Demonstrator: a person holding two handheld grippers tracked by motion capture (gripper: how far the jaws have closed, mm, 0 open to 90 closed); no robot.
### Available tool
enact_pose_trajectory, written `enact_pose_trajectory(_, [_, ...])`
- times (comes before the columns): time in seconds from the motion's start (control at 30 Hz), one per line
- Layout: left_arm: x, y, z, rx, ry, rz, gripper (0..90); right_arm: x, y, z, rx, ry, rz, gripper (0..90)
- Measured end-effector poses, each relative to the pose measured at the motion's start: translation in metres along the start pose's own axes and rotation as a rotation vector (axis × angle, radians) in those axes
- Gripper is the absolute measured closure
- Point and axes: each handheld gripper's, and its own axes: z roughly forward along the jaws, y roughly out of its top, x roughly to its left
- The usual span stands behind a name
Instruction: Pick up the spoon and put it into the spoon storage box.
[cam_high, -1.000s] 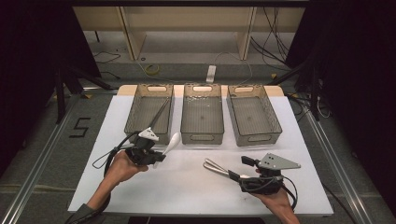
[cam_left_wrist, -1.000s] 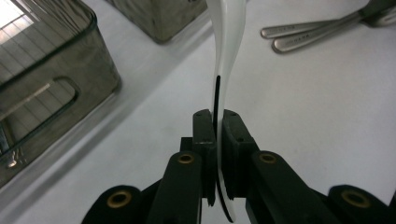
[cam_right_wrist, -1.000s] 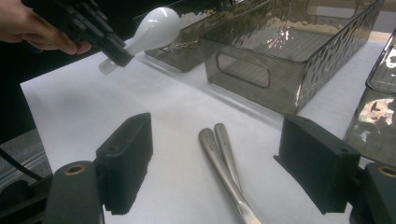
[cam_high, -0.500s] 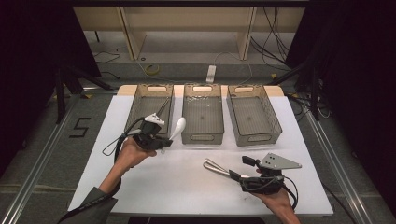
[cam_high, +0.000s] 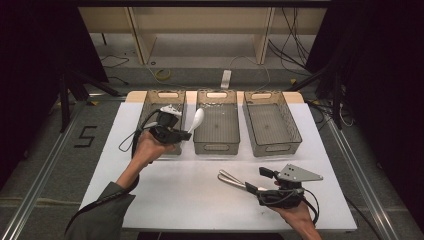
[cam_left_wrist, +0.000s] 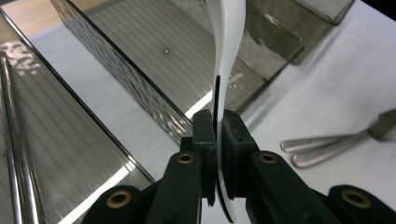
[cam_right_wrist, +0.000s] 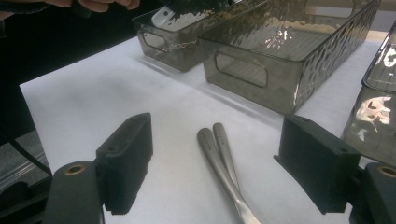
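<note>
- White plastic spoon (cam_left_wrist: 227, 56), long and curved, is pinched by its handle between the closed black jaws of the left gripper (cam_high: 186, 134); its bowl points up and away, over the near left corner of the middle bin.
- Smoky grey, clear plastic bins stand in a row at the far side of the white table (cam_high: 190, 190): the left bin (cam_high: 150, 102), the middle bin (cam_high: 216, 122) and the right bin (cam_high: 272, 122).
- From the high view, the left gripper hangs over the left bin's right wall, held in the person's left hand (cam_high: 147, 150).
- Two thin metal rods (cam_left_wrist: 14, 140) lie along the floor of the left bin.
- Right gripper (cam_high: 252, 187) rests low at the table's near right, jaws spread wide and holding nothing.
- Two silver metal utensil handles (cam_right_wrist: 219, 154) lie side by side on the table between those open jaws, touching neither; their ends are hidden.
</note>
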Motion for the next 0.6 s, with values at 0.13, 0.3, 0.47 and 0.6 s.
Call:
enact_pose_trajectory(0.13, [0.002, 0.007, 0.005, -0.005, 0.005, -0.007, 84.9, 0.000, 0.000, 0.000, -0.002, 0.002, 0.000, 26.8])
enact_pose_trajectory(0.3, [0.004, 0.020, 0.015, -0.020, 0.005, -0.037, 84.9, 0.000, 0.000, 0.001, 0.002, 0.003, -0.001, 26.8])
enact_pose_trajectory(0.47, [0.005, 0.030, 0.022, -0.045, -0.009, -0.072, 84.9, 0.000, 0.000, 0.000, -0.002, 0.003, 0.001, 26.8])
enact_pose_trajectory(0.6, [0.006, 0.035, 0.029, -0.036, 0.000, -0.081, 84.9, 0.000, 0.000, 0.000, -0.003, 0.004, -0.003, 26.8])
